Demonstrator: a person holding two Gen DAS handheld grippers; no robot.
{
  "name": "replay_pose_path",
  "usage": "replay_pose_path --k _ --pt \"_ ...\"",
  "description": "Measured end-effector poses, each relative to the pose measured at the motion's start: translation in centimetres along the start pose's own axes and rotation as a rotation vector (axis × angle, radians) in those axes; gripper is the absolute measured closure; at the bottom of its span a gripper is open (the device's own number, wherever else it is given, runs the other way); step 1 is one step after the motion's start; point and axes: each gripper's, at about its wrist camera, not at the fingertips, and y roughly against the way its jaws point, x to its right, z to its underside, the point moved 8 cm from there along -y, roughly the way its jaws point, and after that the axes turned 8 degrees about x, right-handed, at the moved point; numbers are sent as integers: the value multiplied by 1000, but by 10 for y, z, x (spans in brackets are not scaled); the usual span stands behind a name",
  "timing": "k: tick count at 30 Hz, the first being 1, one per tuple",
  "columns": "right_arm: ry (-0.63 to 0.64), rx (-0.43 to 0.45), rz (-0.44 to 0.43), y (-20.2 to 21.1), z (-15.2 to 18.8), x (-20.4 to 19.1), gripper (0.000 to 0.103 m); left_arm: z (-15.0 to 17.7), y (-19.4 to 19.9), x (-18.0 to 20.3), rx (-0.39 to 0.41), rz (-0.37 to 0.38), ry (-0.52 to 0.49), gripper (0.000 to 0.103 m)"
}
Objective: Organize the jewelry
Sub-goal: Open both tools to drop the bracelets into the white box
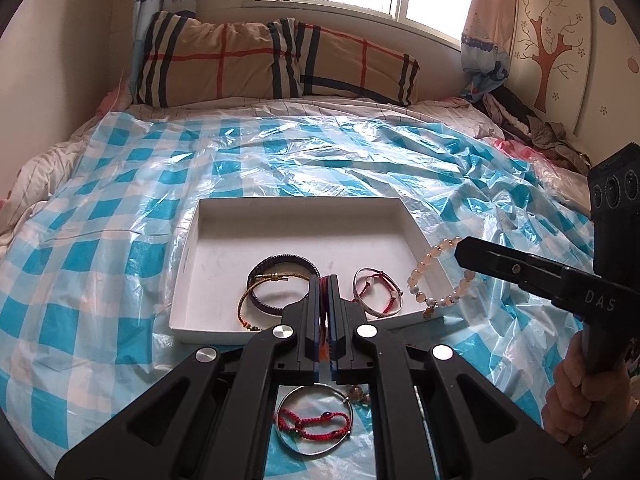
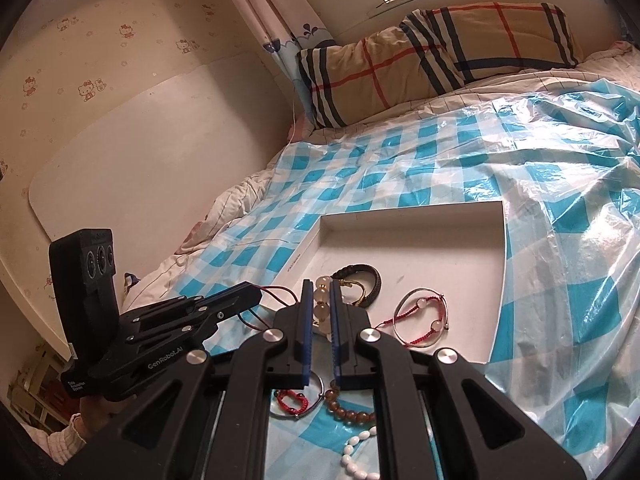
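Observation:
A white tray (image 1: pixel 188 264) lies on the blue-checked plastic sheet. Inside it are a dark band with a gold cord bracelet (image 1: pixel 276 280) and a silver bangle with red cord (image 1: pixel 376 292). My left gripper (image 1: pixel 325 278) is shut on a red cord bracelet (image 2: pixel 276 294) above the tray's near edge. My right gripper (image 2: pixel 320 283) is shut on a pale pink bead bracelet (image 1: pixel 440 276), which dangles over the tray's right rim. Each gripper also shows in the other view: the right gripper (image 1: pixel 460 250), the left gripper (image 2: pixel 258 294).
In front of the tray on the sheet lie a silver bangle with a red cord bracelet (image 1: pixel 316 424), a brown bead bracelet (image 2: pixel 352 412) and a white bead string (image 2: pixel 356 452). Plaid pillows (image 1: pixel 272 60) sit at the bed's head. A hand (image 1: pixel 576 392) holds the right handle.

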Motion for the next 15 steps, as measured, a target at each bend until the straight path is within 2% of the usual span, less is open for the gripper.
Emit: replay_pose_path --k 7,9,10,11,12,15 --pt "41 11 42 -19 -7 13 94 -12 -25 9 15 29 -3 99" --pt "49 9 72 -26 -7 19 94 -10 -39 7 -6 30 8 99" --pt "43 -4 91 -32 -5 25 88 -5 -49 4 -45 22 13 99" --pt "29 -17 92 -36 -3 29 74 1 -58 -1 -83 1 22 99" --pt "18 -24 94 -38 -1 32 71 6 -63 -9 -104 -19 44 98" --pt "13 -31 93 -35 4 32 70 16 -61 -29 -127 -45 97 95"
